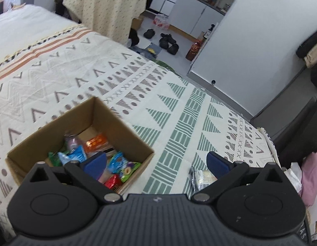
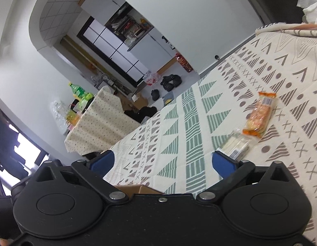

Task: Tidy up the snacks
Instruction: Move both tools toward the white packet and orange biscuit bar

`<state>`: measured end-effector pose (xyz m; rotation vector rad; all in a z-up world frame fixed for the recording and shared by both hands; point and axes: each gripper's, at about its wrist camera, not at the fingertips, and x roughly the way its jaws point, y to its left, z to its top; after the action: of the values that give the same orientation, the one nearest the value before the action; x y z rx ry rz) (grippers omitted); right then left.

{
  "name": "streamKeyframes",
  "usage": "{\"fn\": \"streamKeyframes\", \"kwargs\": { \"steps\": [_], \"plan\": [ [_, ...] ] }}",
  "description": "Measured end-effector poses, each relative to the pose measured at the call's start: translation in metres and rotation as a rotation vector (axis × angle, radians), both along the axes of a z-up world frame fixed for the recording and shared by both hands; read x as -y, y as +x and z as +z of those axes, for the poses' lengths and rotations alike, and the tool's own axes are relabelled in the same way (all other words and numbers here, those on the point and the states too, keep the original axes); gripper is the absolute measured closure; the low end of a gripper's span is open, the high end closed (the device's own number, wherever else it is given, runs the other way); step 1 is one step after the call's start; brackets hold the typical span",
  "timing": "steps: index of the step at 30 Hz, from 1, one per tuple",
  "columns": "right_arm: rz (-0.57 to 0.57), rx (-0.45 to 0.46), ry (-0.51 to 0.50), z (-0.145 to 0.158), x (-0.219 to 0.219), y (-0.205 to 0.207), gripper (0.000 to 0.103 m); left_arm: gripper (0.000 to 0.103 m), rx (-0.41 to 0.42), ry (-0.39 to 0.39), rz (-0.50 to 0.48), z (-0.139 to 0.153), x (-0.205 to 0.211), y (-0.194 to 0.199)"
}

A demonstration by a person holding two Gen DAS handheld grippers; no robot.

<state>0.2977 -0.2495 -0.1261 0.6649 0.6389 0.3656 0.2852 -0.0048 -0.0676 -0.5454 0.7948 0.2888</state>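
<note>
Left wrist view first: we see the cardboard box (image 1: 80,141) sitting open on the patterned bedspread (image 1: 179,106), low and left of centre. It holds a jumble of snack packets (image 1: 101,155) — blue, orange, green, red and purple wrappers piled together. Our left gripper (image 1: 156,162) hangs above the box's near right corner with its blue pads spread wide and nothing between them; its left pad (image 1: 95,162) overlaps the packets in the box. Just under the right pad lies a clear-wrapped pale snack (image 1: 201,178), flat on the bedspread, apart from the box.

From the right wrist, we see that same clear-wrapped pale snack (image 2: 236,145) lying just past the right pad of our right gripper (image 2: 162,162), whose jaws also stand wide apart and empty. An orange-wrapped snack (image 2: 259,114) lies just beyond it, the two packets nearly end to end. A brown sliver of the box rim (image 2: 138,188) peeks above the gripper body.

Farther out, a small table draped in a dotted cream cloth (image 1: 105,6) stands beyond the bed. Dark shoes (image 1: 168,41) and a plastic bag (image 1: 161,20) lie on the grey floor past it, with white cabinets (image 1: 191,16) behind. A pink cloth (image 1: 312,176) sits at the bed's right edge.
</note>
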Motion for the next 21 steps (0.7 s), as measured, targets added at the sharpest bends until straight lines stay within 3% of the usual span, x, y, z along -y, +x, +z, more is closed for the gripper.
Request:
{"fn": "streamKeyframes", "kwargs": {
  "steps": [12,21],
  "plan": [
    [-0.133,-0.037,-0.023,-0.011,0.045,0.009,0.0,0.0,-0.051,0.026,-0.117,-0.016,0.036,0.039],
    [-0.254,-0.117,-0.014,-0.032,0.068,0.021,0.0,0.0,-0.101,0.015,-0.192,-0.036,0.05,0.072]
  ]
}}
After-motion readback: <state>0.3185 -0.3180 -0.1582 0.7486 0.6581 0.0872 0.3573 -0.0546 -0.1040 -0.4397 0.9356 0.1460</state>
